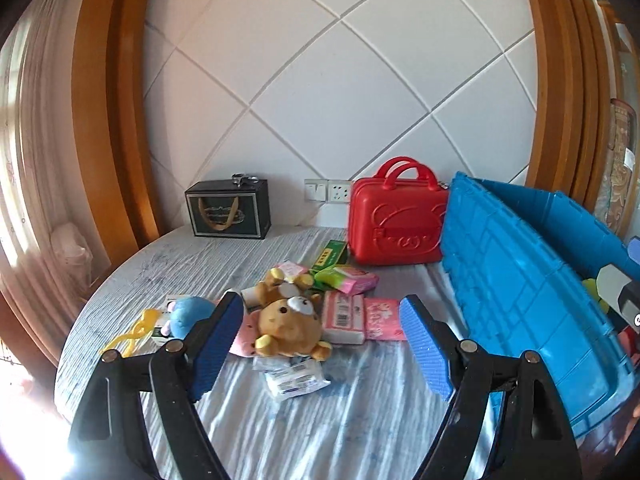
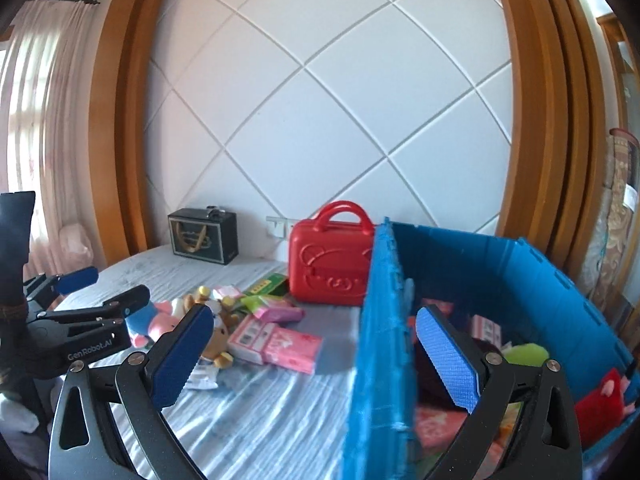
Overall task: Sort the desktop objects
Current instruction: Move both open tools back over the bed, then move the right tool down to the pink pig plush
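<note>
"GenRobot.AI" on left gripper [image 2: 76, 280]

Left gripper [image 1: 322, 342] and right gripper [image 2: 316, 354] both spread wide and empty, tilted slightly downward

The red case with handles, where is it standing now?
In the left wrist view the red case stands upright at the back of the table, near the wall, between the wall sockets and the blue crate.

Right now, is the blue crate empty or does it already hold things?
Not empty. The right wrist view looks over the crate wall onto a green toy, a red toy and pink packs inside.
</note>
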